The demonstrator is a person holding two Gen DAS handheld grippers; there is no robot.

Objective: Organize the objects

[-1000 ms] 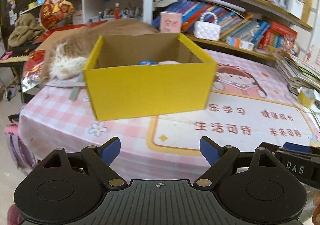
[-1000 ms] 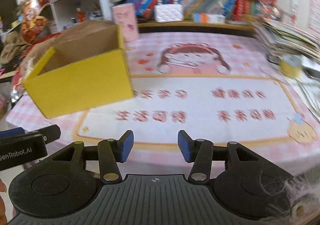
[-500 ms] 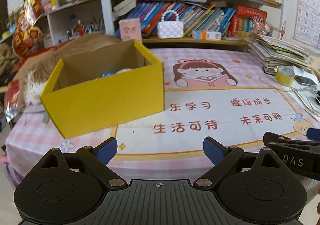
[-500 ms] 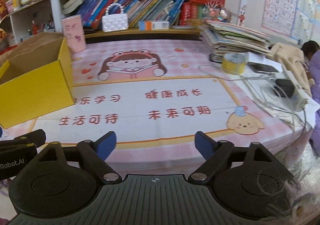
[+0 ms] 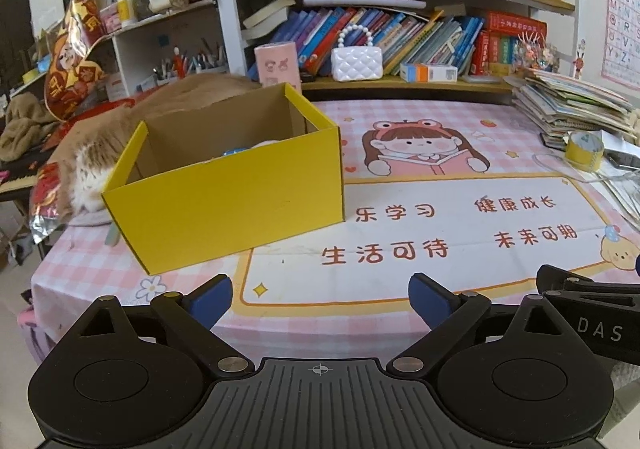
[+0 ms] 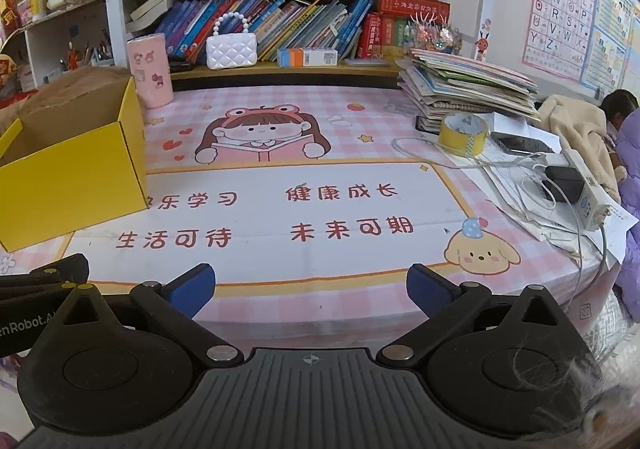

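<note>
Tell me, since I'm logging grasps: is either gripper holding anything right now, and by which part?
Nothing is held. The left gripper and the right gripper are both open with only the table mat showing between their fingers; the yellow box stands untouched.

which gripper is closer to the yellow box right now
Left. The left gripper sits at the table's near edge with the yellow box just ahead and slightly left of it. The right gripper is farther right along that edge, the box off to its far left. Both jaws are open.
</note>
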